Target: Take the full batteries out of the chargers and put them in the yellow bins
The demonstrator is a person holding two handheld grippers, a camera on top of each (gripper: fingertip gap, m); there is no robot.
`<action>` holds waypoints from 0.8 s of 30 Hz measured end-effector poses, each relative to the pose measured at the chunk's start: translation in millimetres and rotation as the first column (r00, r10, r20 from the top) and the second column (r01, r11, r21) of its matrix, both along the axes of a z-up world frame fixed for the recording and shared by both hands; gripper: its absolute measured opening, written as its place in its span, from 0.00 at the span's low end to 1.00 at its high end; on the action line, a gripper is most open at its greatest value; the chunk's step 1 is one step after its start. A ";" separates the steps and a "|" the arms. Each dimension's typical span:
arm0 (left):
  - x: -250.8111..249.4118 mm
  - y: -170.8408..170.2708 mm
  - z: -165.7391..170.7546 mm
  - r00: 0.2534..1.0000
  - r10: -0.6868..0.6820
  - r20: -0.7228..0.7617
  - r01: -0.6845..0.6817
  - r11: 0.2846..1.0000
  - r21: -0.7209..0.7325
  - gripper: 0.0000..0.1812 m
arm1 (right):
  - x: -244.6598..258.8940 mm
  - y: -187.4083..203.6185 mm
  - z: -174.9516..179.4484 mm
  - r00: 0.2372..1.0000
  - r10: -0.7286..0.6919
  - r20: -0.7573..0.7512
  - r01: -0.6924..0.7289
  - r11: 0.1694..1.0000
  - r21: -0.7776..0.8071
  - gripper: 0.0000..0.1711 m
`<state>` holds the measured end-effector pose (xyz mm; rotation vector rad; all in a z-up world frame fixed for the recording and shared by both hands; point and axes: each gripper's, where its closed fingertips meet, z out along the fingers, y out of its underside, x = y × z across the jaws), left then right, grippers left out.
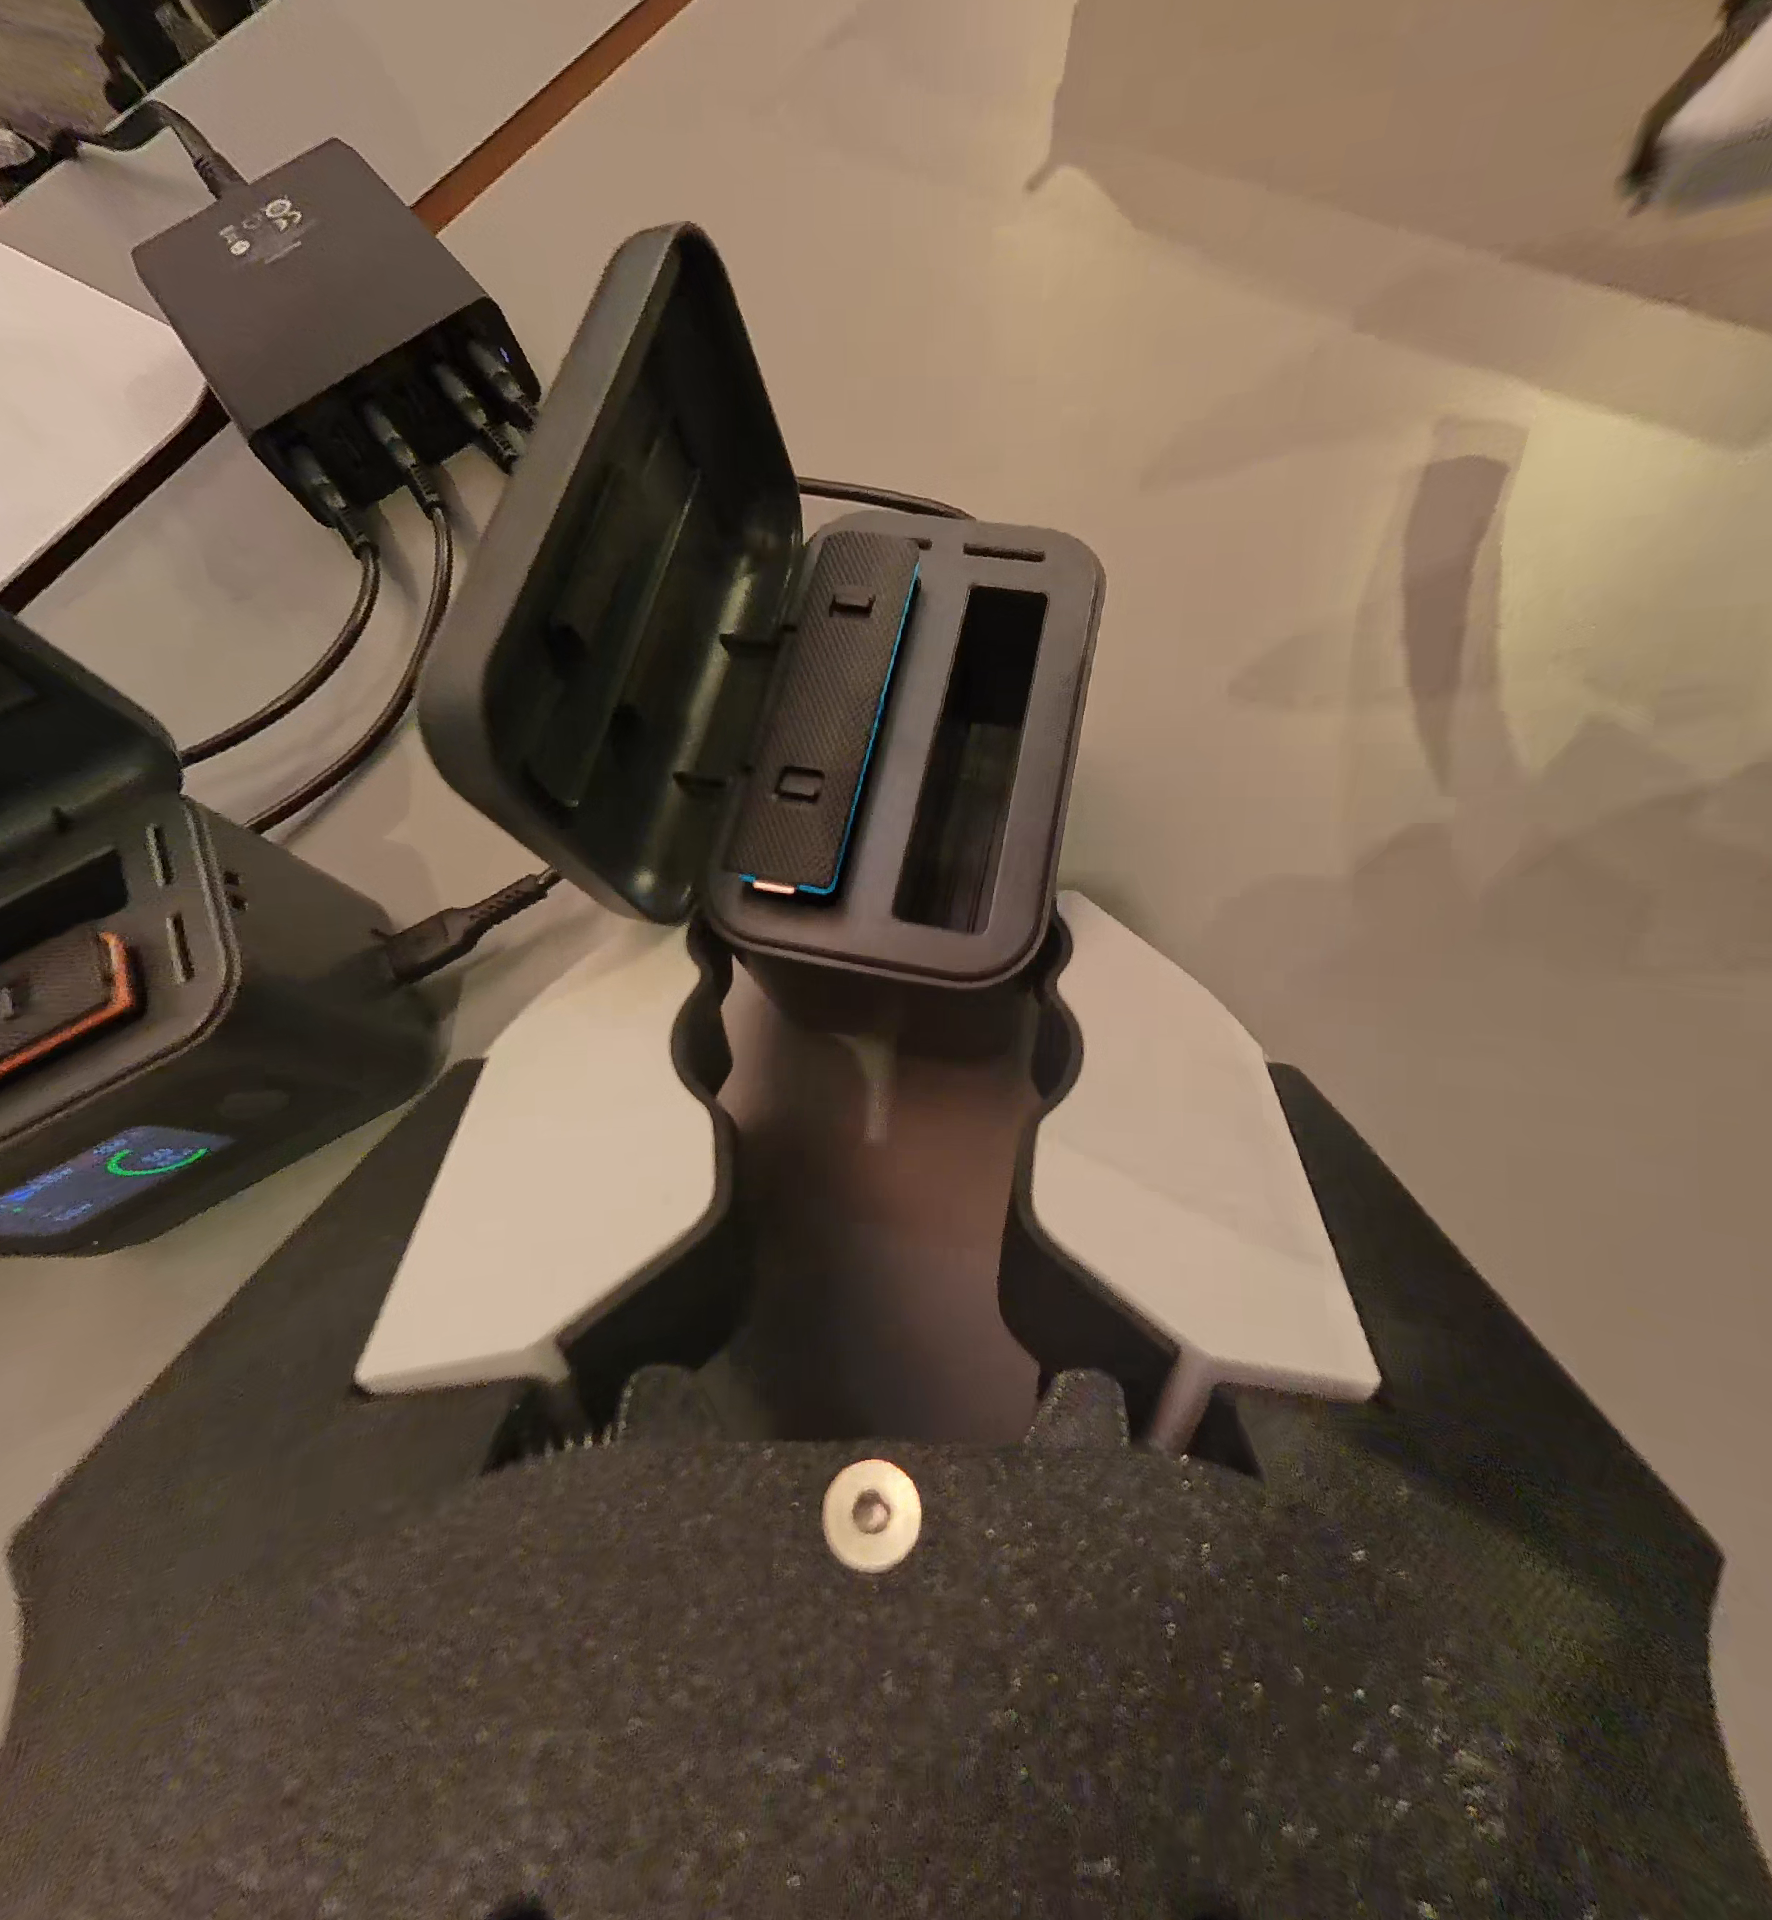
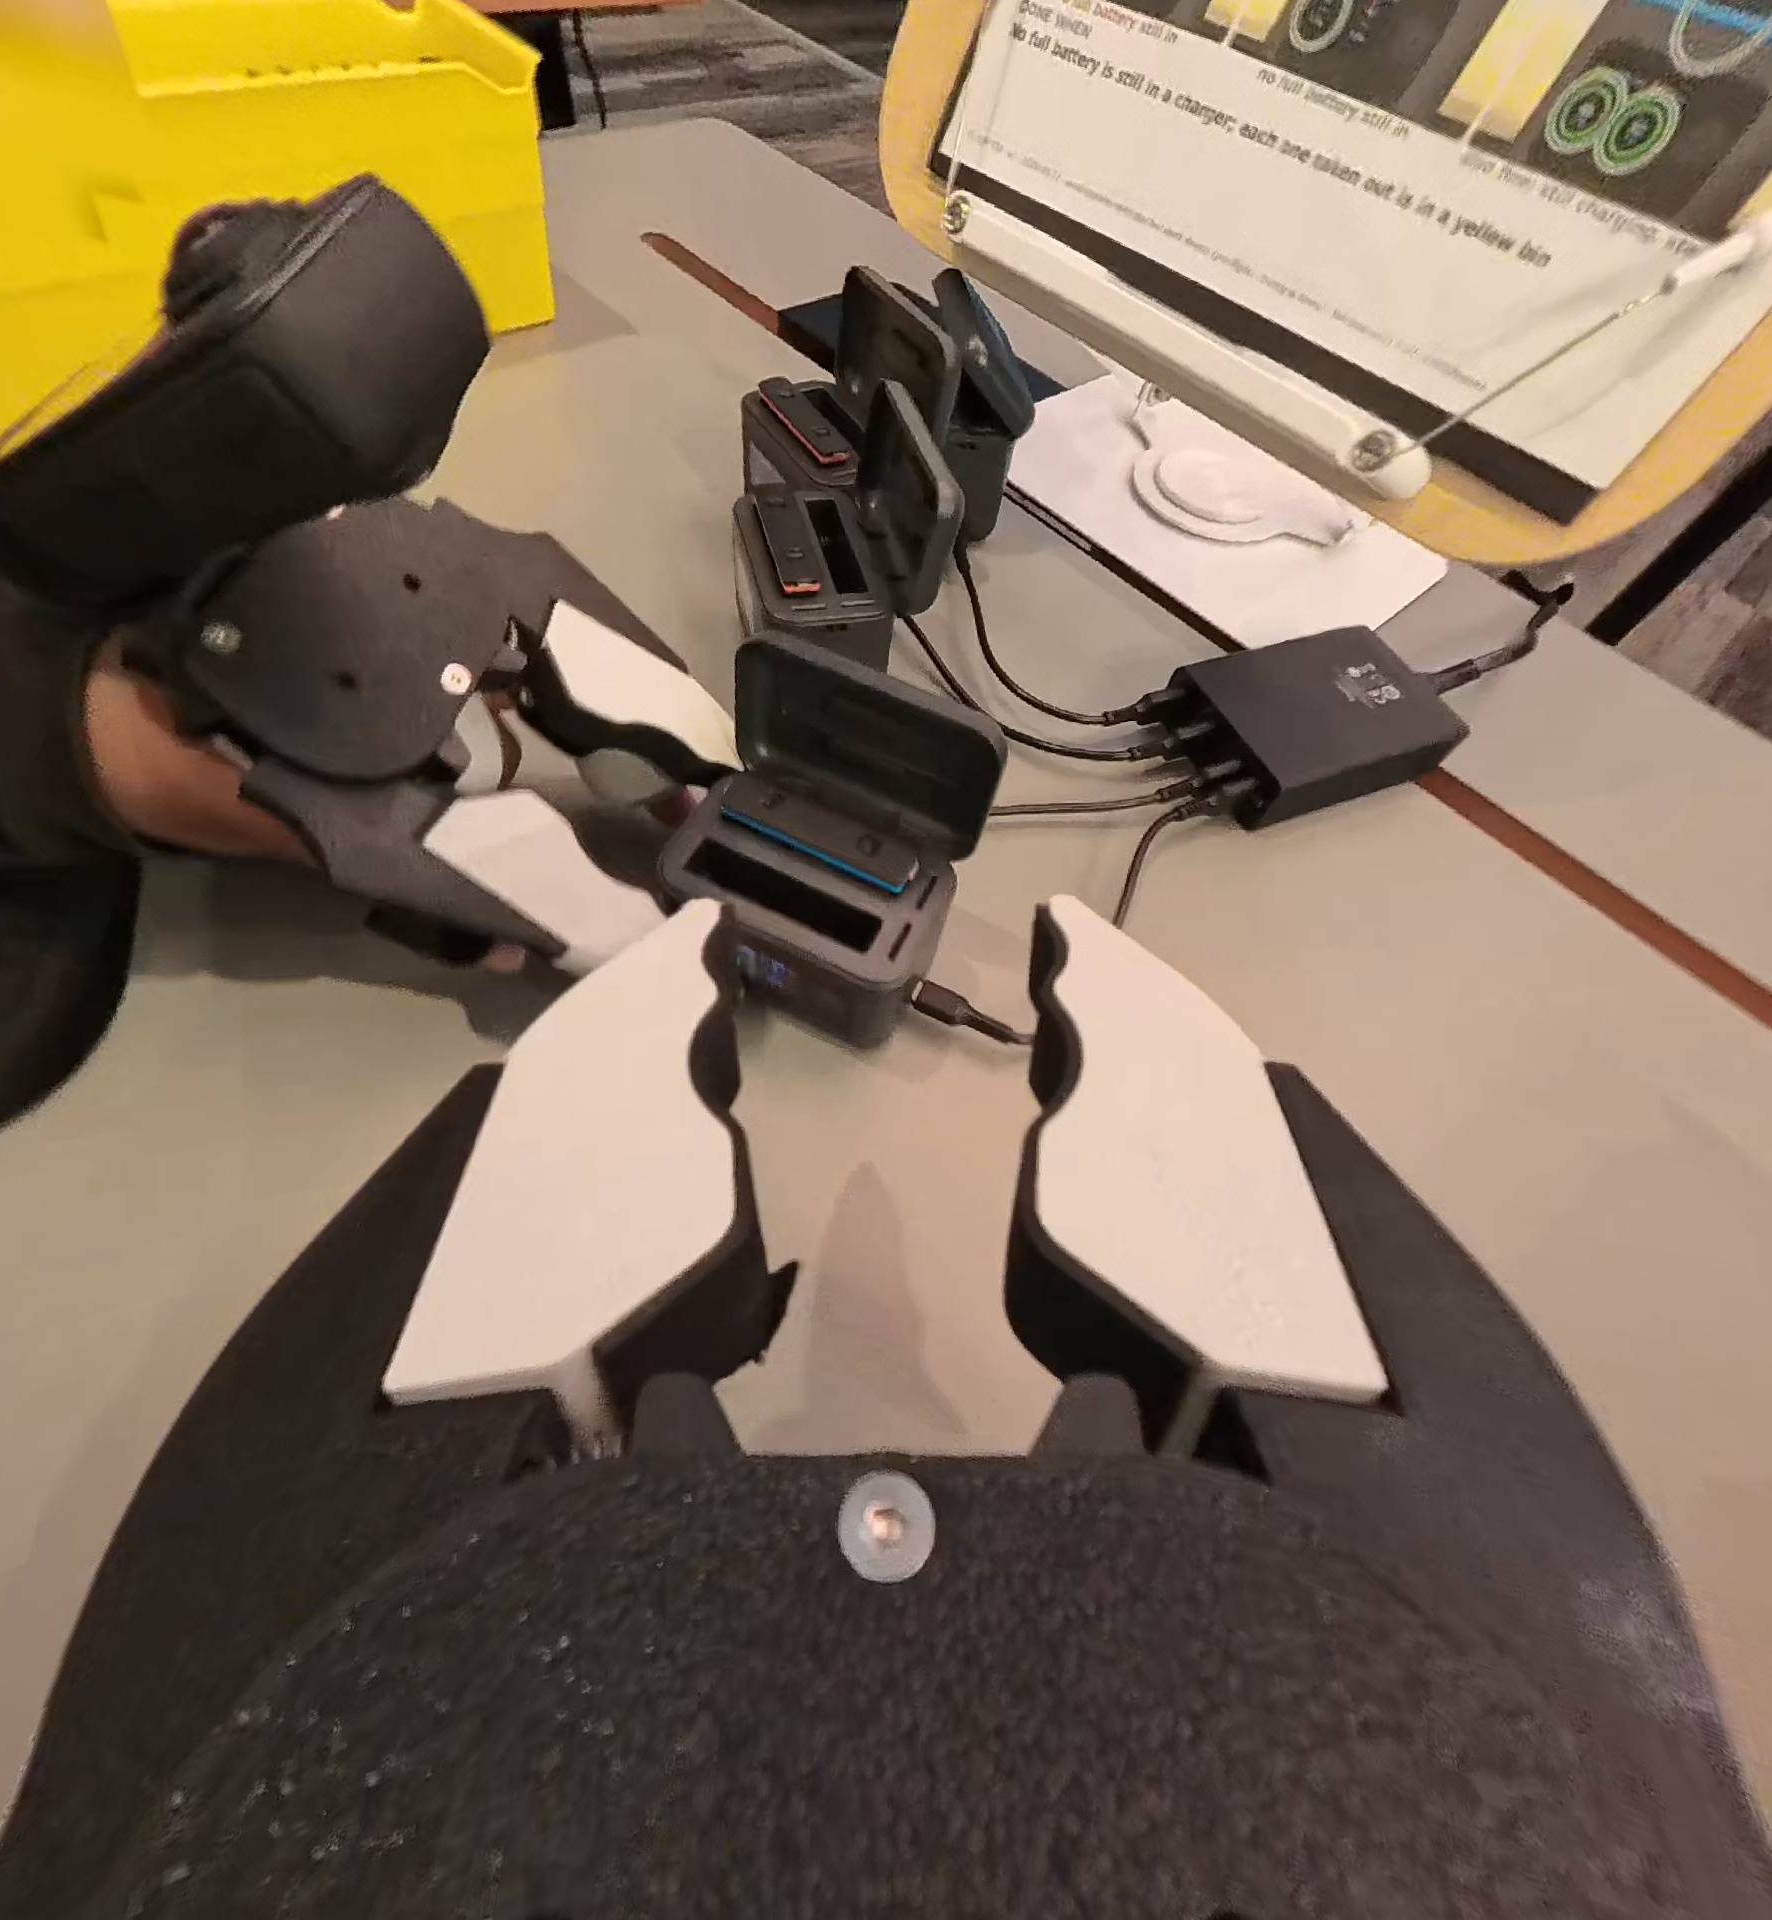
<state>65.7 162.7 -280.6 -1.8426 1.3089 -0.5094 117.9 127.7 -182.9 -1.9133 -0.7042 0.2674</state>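
My left gripper (image 1: 877, 997) is shut on the body of a black charger (image 1: 1074, 727) and holds it by its sides. The charger's lid (image 1: 601, 582) stands open. A blue-edged battery (image 1: 830, 717) sits in its left slot; the right slot is empty. In the right wrist view the same charger (image 2: 861, 997) stands on the table just beyond my right gripper (image 2: 877, 935), which is open and empty, with the blue-edged battery (image 2: 820, 847) in the far slot. The left gripper (image 2: 643, 821) reaches in from the left. A yellow bin (image 2: 238, 156) stands at the far left.
A second charger (image 1: 134, 987) with an orange-edged battery and a lit display stands left. More open chargers (image 2: 820, 561) stand behind. A black power hub (image 2: 1308, 727) with cables lies to the right. A screen on a stand (image 2: 1381, 208) is behind. A person's sleeve (image 2: 9, 831) is at left. Left tips to right tips: about 12 cm.
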 end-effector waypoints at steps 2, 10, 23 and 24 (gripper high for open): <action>0.0 -0.8 0.3 1.000 0.009 -0.009 -0.009 1.000 0.016 0.31 | -9.2 8.6 -5.4 0.998 -0.062 -0.032 0.062 0.998 -0.013 0.36; 1.4 -3.5 0.6 1.000 0.027 -0.015 -0.027 0.999 0.036 0.31 | -37.5 32.2 -34.3 0.970 -0.234 -0.063 0.229 0.971 -0.071 0.42; 0.3 -3.9 0.2 0.999 0.036 -0.011 -0.036 0.999 0.023 0.31 | -43.3 45.4 -55.7 0.945 -0.326 -0.026 0.321 0.941 -0.103 0.38; 0.2 -3.8 0.1 0.999 0.036 -0.011 -0.036 0.999 0.022 0.31 | -43.2 45.9 -55.8 0.944 -0.329 -0.027 0.325 0.940 -0.104 0.38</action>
